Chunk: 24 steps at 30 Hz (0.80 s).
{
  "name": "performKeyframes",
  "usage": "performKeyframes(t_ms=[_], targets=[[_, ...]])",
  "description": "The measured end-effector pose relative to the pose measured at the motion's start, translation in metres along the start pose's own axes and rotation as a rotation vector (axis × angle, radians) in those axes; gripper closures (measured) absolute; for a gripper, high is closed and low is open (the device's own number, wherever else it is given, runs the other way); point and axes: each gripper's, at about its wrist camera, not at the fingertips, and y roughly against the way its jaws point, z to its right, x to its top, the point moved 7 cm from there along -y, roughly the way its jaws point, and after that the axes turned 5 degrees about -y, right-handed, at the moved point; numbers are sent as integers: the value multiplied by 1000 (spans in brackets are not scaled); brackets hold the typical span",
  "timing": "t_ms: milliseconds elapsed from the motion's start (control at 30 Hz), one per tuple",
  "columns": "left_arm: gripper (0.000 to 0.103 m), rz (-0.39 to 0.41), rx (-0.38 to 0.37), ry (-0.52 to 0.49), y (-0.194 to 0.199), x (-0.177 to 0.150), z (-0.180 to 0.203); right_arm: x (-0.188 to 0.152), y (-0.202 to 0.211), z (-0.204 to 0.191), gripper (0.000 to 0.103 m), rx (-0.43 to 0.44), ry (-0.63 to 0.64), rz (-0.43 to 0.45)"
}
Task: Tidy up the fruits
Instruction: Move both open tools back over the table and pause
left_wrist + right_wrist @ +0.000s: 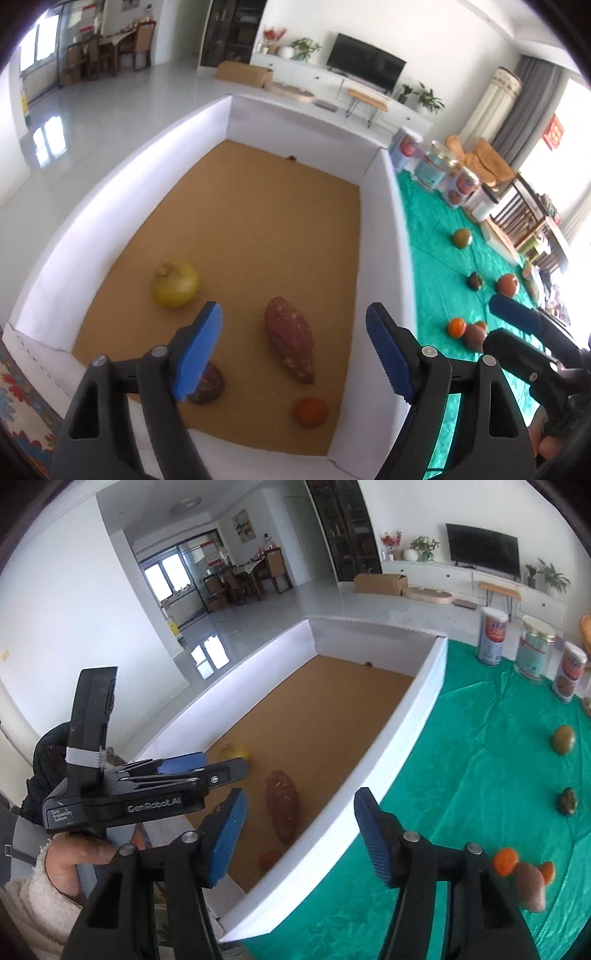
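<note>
The left gripper point(295, 350) hangs open over the white-walled box point(110, 206), above a sweet potato point(290, 345), yellow pomelo point(174, 284) and orange tomato point(311, 411).

The left gripper point(293, 350) and the right gripper point(299, 836) share one build: black plastic arms with silver rivets and ribbed blue pads point(199, 350). Beside the white box point(388, 753), the left tool's black body reads "GenRobot.AI", a white band wraps its upright grip, and the hand point(79, 860) shows a fluffy cream sleeve point(33, 904).
</note>
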Motion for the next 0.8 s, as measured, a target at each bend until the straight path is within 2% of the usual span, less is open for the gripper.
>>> performKeyframes(t_ms=[100, 200, 267, 333, 433, 567, 667, 800], targets=[[18, 31, -77, -111, 13, -9, 57, -26, 40, 56, 14, -114, -50, 79], [15, 22, -180, -266, 16, -34, 131, -68, 83, 130, 11, -268, -154, 118], [14, -21, -251, -368, 6, -60, 179, -102, 102, 186, 11, -411, -232, 106], [14, -78, -286, -433, -16, -85, 217, -135, 121, 241, 11, -548, -332, 83], [14, -144, -258, -487, -61, -113, 246, -179, 145, 303, 11, -675, -504, 42], [14, -116, -149, -525, -105, -119, 250, -207, 165, 340, 11, -714, -661, 59], [14, -111, -91, -520, -126, -114, 245, -197, 160, 352, 10, -775, -621, 97], [13, -91, -57, -505, -133, -108, 235, -198, 142, 353, 11, -807, -591, 76]])
